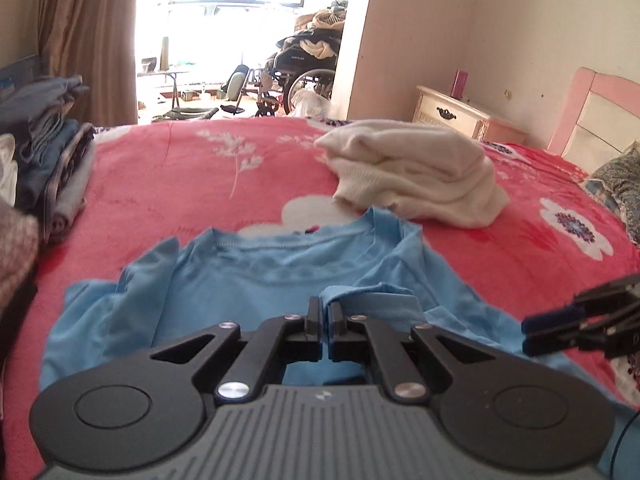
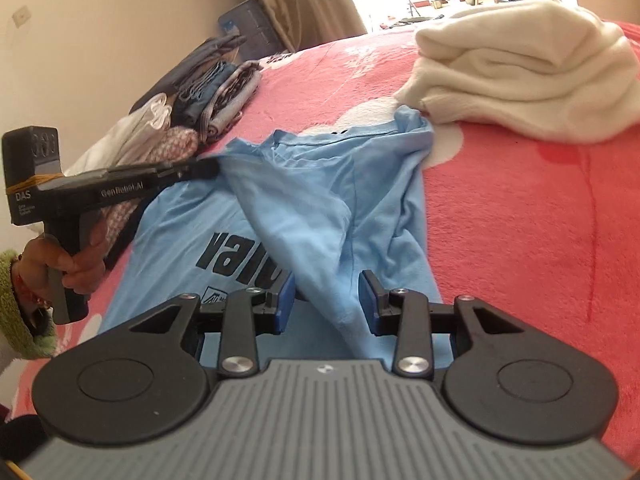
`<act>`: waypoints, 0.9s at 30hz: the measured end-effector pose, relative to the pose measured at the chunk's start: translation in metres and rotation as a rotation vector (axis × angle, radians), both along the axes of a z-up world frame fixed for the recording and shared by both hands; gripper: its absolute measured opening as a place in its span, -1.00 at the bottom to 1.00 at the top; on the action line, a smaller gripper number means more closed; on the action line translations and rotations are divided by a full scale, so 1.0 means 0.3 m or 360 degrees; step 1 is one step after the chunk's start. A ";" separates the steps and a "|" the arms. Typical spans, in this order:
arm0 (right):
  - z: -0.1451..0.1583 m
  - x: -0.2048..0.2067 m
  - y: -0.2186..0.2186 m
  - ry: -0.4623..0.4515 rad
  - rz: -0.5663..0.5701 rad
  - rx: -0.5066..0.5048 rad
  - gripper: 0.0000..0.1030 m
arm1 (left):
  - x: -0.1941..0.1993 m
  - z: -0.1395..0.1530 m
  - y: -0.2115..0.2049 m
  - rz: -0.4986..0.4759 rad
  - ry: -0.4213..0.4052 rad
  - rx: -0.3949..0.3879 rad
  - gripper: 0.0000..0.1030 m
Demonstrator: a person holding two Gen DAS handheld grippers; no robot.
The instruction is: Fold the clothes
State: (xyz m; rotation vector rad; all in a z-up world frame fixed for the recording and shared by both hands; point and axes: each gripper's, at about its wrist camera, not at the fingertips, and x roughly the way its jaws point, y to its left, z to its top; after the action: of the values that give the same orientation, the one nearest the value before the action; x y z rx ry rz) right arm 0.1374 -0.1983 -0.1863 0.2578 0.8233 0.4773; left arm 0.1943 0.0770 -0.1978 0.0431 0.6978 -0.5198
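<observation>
Nearest us, our left gripper (image 1: pixel 325 312) is clenched on a fold of the light blue cotton T-shirt (image 1: pixel 248 280), its black fingers pinching the cloth tight and angled downward. In the right wrist view we see that same gripper from the side, drawing the pinched edge across the shirt, with the person's hand (image 2: pixel 70 258) wrapped round its handle and a fuzzy green cuff (image 2: pixel 18 308) at the wrist. Our right gripper (image 2: pixel 326 300) hangs over the shirt's lower part with its blue pads (image 2: pixel 284 300) parted; a ridge of blue fabric runs between them, and we cannot tell whether they press on it. The T-shirt lies on the red floral fleece blanket (image 1: pixel 200 168), dark lettering partly covered by the folded-over flap. Just beyond its collar sits a folded cream knit garment (image 1: pixel 416 172), touching the shirt's shoulder. Off to the left stands a stack of folded grey and blue clothes (image 1: pixel 52 152). Farther back are a cream bedside cabinet (image 1: pixel 452 114), a brown curtain (image 1: pixel 88 32) and a wheelchair (image 1: pixel 304 76) heaped with clothing.
</observation>
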 end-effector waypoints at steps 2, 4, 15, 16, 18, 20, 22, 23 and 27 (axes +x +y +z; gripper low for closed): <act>0.006 0.012 0.017 -0.0007 0.0022 -0.0011 -0.28 | -0.015 -0.027 0.012 -0.0012 0.0007 0.0018 -0.94; 0.007 0.036 0.027 0.0009 0.0042 0.0013 -0.21 | -0.033 -0.050 0.020 -0.0018 0.0009 0.0037 -0.94; -0.063 0.233 0.104 0.0124 0.0159 -0.0057 -0.23 | -0.073 -0.129 0.042 -0.0056 0.0014 0.0132 -0.93; -0.071 0.243 0.110 0.0131 0.0164 -0.0076 -0.24 | -0.074 -0.133 0.040 -0.0058 0.0011 0.0141 -0.93; -0.082 0.255 0.117 0.0143 0.0167 -0.0095 -0.23 | -0.078 -0.141 0.036 -0.0062 0.0004 0.0157 -0.93; -0.085 0.259 0.125 0.0139 0.0174 -0.0119 -0.36 | -0.080 -0.147 0.032 -0.0063 0.0001 0.0167 -0.93; -0.073 0.242 0.138 0.0123 0.0220 -0.0139 -0.75 | -0.075 -0.149 0.030 -0.0053 0.0007 0.0168 -0.93; -0.071 0.230 0.148 0.0110 0.0246 -0.0166 -0.75 | -0.073 -0.149 0.029 -0.0047 0.0010 0.0168 -0.93; -0.052 0.177 0.174 0.0025 0.0286 -0.0248 -0.85 | -0.068 -0.145 0.010 -0.0031 -0.0004 0.0214 -0.92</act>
State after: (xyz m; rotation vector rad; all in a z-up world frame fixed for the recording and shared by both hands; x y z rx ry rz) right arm 0.1904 -0.1461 -0.2020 0.0437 0.8983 0.5768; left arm 0.1739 0.0801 -0.2414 0.1763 0.7300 -0.4906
